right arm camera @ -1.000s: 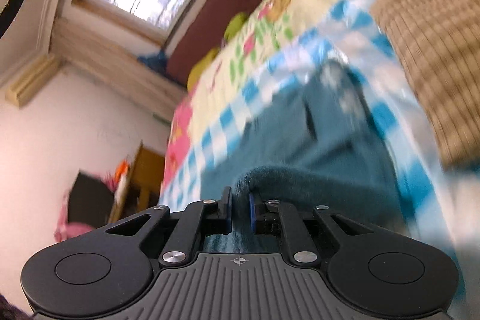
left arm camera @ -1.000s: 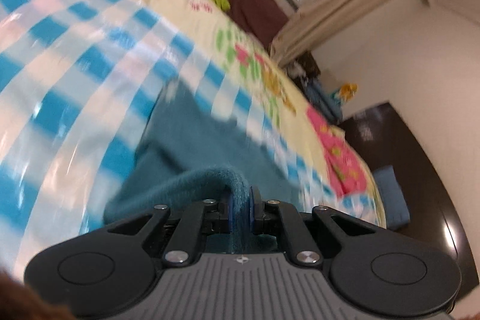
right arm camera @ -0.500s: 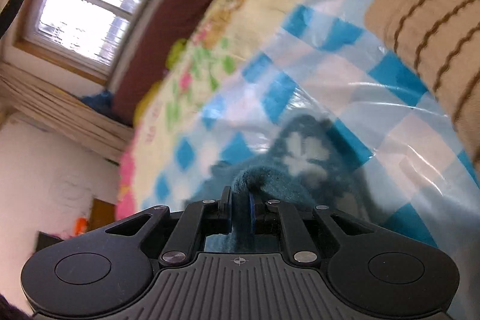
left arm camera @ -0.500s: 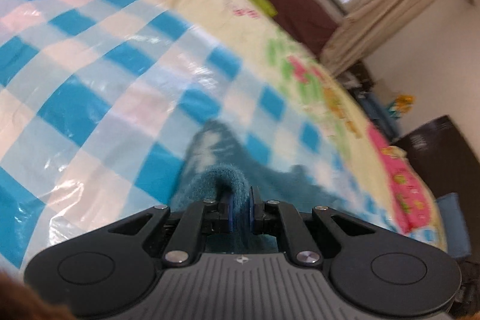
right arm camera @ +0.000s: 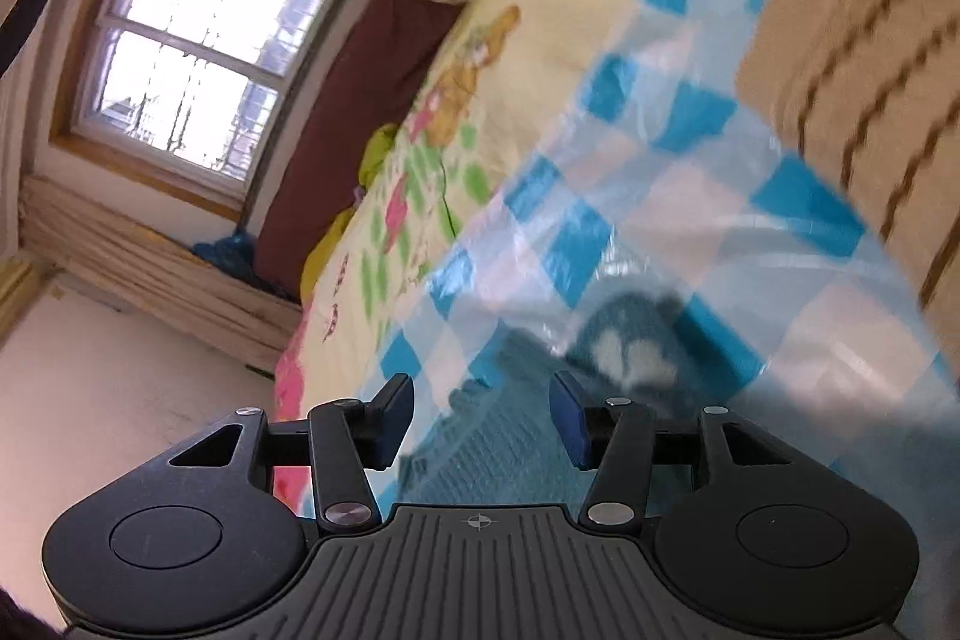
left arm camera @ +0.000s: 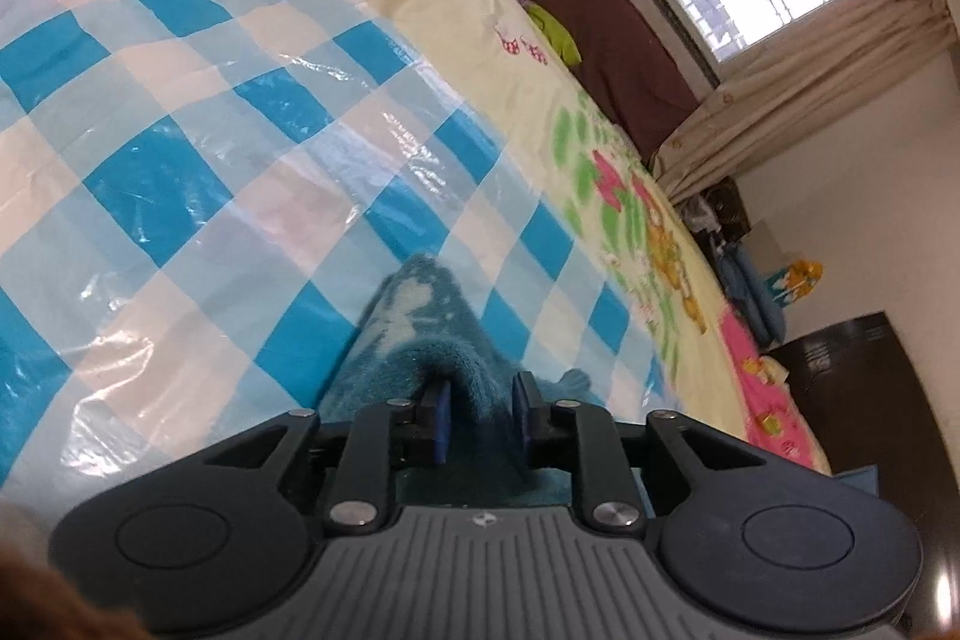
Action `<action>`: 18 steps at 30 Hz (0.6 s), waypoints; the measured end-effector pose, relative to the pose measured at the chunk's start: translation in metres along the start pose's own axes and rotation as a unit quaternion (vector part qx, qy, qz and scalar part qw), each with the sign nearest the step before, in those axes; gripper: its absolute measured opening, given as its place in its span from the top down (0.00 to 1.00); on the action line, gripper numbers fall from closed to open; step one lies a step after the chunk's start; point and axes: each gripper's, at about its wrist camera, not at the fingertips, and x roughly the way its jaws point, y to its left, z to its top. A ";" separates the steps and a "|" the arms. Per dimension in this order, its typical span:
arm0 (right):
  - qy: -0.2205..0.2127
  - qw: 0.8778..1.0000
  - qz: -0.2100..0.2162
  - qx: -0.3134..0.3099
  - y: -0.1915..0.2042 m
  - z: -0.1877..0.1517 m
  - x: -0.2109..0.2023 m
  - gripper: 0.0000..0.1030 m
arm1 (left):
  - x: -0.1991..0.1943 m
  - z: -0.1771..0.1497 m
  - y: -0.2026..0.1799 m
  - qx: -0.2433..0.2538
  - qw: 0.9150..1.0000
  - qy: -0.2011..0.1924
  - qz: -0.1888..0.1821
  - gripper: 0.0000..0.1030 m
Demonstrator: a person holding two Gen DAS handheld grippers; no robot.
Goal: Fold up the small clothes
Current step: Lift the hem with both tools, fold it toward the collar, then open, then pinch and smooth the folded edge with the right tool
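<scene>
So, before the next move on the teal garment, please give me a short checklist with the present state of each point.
1. Right gripper free of the garment: ok, jaws opening, cloth lies below, not pinched.
2. Left gripper free: not ok, jaws opening but a ridge of cloth stands between them.
3. Garment rests on the checked sheet: ok.
4. Fold lies flat and even: cannot tell, most is hidden.
5. Striped garment apart from the teal one: ok.
</scene>
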 end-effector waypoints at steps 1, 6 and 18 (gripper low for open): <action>0.000 1.000 -0.008 -0.014 0.002 0.001 -0.002 0.51 | -0.001 0.000 -0.001 -0.002 1.000 -0.002 -0.001 0.73; 0.012 0.991 -0.063 -0.114 0.013 -0.016 -0.007 0.51 | 0.003 0.003 0.008 -0.040 0.999 0.002 -0.008 0.68; 0.012 0.972 -0.113 -0.207 0.012 -0.040 -0.016 0.51 | -0.018 0.015 -0.024 0.091 0.988 -0.072 0.099 0.46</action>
